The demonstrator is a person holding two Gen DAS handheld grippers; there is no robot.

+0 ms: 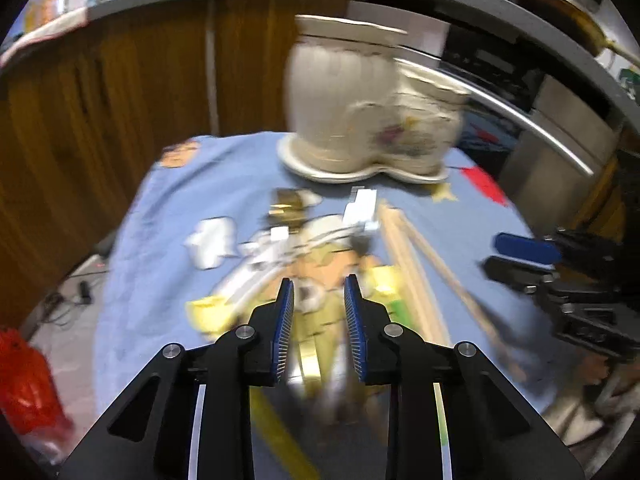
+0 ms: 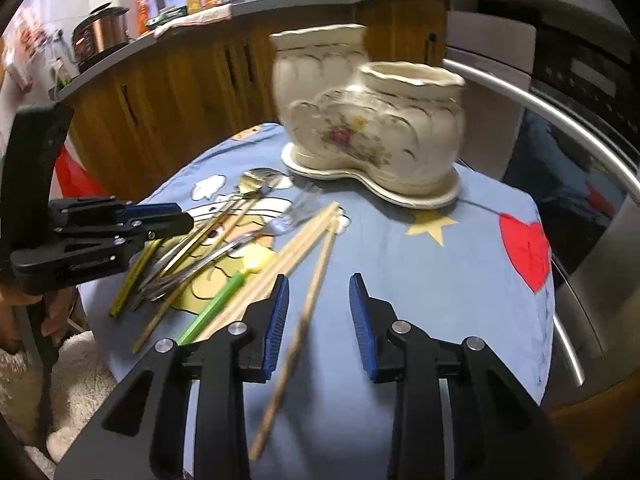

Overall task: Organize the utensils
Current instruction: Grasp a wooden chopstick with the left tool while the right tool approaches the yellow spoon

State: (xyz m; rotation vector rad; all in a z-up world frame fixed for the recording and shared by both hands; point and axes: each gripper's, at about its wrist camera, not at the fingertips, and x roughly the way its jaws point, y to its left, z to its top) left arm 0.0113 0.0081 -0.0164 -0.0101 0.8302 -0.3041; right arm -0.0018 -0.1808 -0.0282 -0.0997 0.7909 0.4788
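A cream double ceramic utensil holder (image 2: 372, 136) with a flower print stands at the far side of a blue cartoon cloth (image 2: 420, 264); it also shows in the left wrist view (image 1: 360, 112). Loose utensils lie in front of it: gold spoons (image 2: 256, 178), forks (image 2: 300, 208), wooden chopsticks (image 2: 308, 236) and a green-handled piece (image 2: 220, 304). My right gripper (image 2: 318, 316) is open above one chopstick (image 2: 298, 332) that lies between its fingers. My left gripper (image 1: 319, 312) is open above the blurred utensil pile (image 1: 304, 248), holding nothing.
Wooden cabinets (image 2: 168, 92) and a grey counter with jars stand behind the table. A steel oven (image 2: 580, 128) with a bar handle is on the right. An orange bag (image 1: 24, 384) lies on the floor to the left.
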